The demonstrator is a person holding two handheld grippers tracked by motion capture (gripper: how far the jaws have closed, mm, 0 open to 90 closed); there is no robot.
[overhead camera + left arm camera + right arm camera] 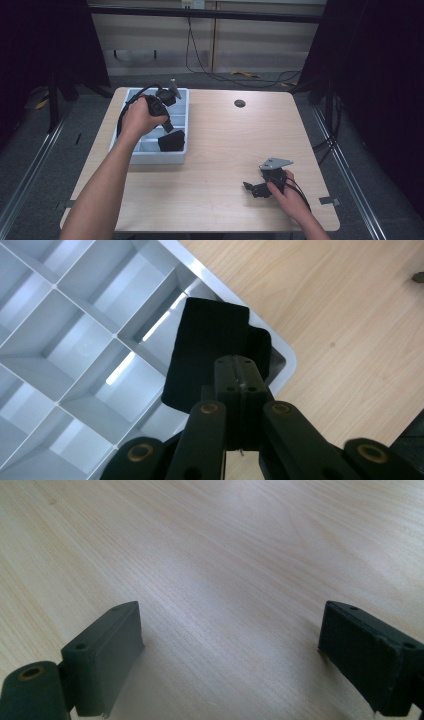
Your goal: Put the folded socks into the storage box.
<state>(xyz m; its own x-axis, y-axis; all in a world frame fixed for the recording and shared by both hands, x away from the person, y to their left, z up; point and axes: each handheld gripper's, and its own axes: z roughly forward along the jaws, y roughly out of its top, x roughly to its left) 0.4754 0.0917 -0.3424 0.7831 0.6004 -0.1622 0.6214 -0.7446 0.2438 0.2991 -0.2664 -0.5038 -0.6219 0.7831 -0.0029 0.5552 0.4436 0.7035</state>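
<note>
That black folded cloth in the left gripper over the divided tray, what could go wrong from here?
The left gripper is pinched shut on one edge of the black cloth, so it might slip free or unfold. The cloth hangs across the divider walls of the grey tray near its corner, so it may settle astride two compartments or drape over the rim. The right gripper rests open on the table, too far to steady the tray.
</note>
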